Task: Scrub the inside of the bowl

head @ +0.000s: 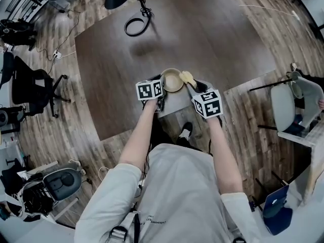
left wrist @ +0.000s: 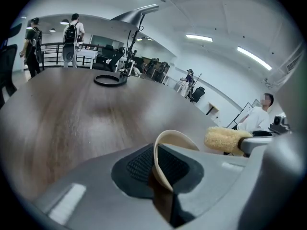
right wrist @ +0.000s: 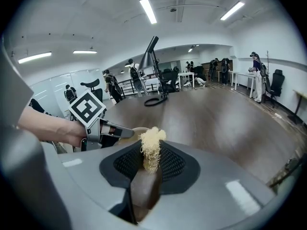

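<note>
- My left gripper (head: 162, 88) pinches the bowl (head: 172, 80) by its rim; my right gripper (head: 196, 86) clamps the scrubber (head: 187, 77).
- Risk: hard scrubbing could twist the thinly held bowl loose.

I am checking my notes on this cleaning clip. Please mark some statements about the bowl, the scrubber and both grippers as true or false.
1. The left gripper is shut on the rim of the bowl. True.
2. The right gripper is empty. False: it is shut on a yellow scrubber.
3. The scrubber is pressed against the bowl's bottom. False: it is beside the bowl's rim, outside the bowl.
4. A black cable loop lies on the table, beyond the bowl. True.
</note>
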A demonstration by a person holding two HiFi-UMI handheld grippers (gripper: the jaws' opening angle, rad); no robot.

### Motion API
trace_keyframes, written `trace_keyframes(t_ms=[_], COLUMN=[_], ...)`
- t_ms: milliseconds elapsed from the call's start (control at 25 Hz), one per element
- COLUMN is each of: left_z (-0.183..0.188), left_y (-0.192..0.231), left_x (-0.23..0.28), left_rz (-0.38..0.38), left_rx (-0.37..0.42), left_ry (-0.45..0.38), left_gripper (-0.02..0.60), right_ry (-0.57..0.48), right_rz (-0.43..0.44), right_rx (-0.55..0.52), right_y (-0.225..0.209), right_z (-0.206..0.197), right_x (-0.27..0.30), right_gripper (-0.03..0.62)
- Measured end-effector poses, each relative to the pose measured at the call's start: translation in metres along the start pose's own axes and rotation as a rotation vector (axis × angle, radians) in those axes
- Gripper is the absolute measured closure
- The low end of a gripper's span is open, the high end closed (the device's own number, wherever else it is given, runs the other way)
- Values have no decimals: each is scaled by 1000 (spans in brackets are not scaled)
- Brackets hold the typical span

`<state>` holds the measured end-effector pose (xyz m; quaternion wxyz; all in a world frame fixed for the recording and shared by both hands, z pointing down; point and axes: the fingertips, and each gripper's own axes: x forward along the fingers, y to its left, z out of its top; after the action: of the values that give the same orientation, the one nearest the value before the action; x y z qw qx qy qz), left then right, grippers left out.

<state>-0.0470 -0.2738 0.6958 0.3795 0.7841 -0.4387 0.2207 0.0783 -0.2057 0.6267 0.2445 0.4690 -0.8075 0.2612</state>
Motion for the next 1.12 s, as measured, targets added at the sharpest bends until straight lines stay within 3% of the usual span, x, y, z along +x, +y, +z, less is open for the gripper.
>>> trace_keyframes(t_ms=[280, 480, 760, 960, 1120], left_z=[10, 12, 0, -18, -44], left_y=[-2, -3, -35, -62, -81], left_x=[-18, -49, -91, -116, -140], left_rz=[56, 154, 150, 118, 95], left_rx=[57, 126, 240, 233, 171], left_ry=[-40, -75, -119, -141, -149], left_gripper=[525, 525, 535, 580, 580], right_ry=[-9, -37, -65, -36, -26], right_rz=[7, 25, -25, -89, -133], right_rx=[6, 33, 154, 174, 159], right_y=[-3, 4, 17, 30, 55], right_z=[1, 1, -12, -34, -53], right_x=[-11, -19, -28, -44, -61], right_gripper=[477, 477, 477, 477, 477])
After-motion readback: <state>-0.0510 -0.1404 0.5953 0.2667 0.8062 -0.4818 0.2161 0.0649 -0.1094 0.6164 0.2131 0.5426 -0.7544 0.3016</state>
